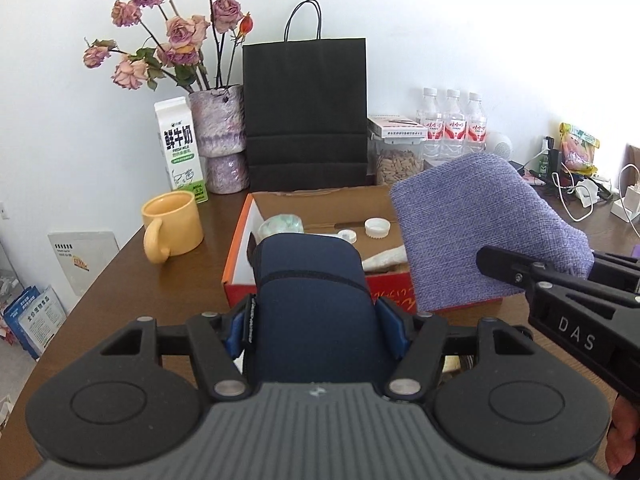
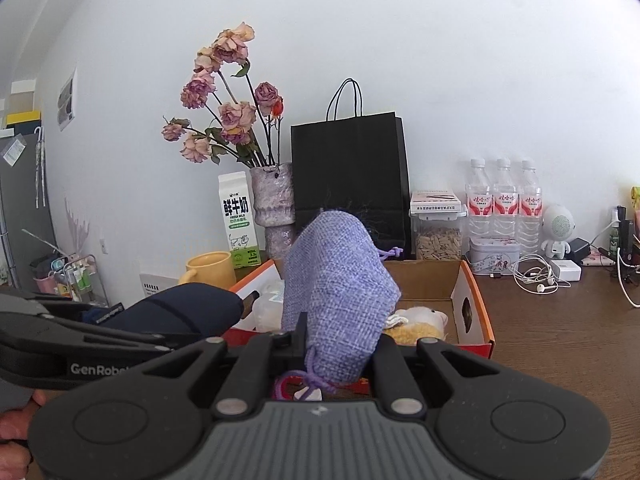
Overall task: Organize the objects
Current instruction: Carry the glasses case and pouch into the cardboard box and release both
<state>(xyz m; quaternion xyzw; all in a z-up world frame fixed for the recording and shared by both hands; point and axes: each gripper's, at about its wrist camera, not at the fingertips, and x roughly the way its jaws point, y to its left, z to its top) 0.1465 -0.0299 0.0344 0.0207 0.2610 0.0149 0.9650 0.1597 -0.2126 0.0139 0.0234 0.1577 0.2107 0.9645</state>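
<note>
My left gripper (image 1: 316, 322) is shut on a navy blue soft case (image 1: 312, 280), its blue pads pressing both sides, held just in front of an open orange cardboard box (image 1: 240, 248). From the right wrist view, that case (image 2: 180, 308) sticks out at the left. My right gripper (image 2: 340, 344) is shut on a purple woven drawstring bag (image 2: 340, 280), held above the box's near edge (image 2: 476, 308). The bag (image 1: 480, 220) covers the box's right side. Inside lie white bottle caps (image 1: 377, 227) and a pale plush toy (image 2: 416, 320).
On the brown table stand a yellow mug (image 1: 172, 224), a milk carton (image 1: 180, 148), a vase of dried roses (image 1: 220, 120), a black paper bag (image 1: 306, 112), a seed jar (image 1: 398, 160) and three water bottles (image 1: 454, 124). Earphones (image 2: 536, 276) and chargers lie at the right.
</note>
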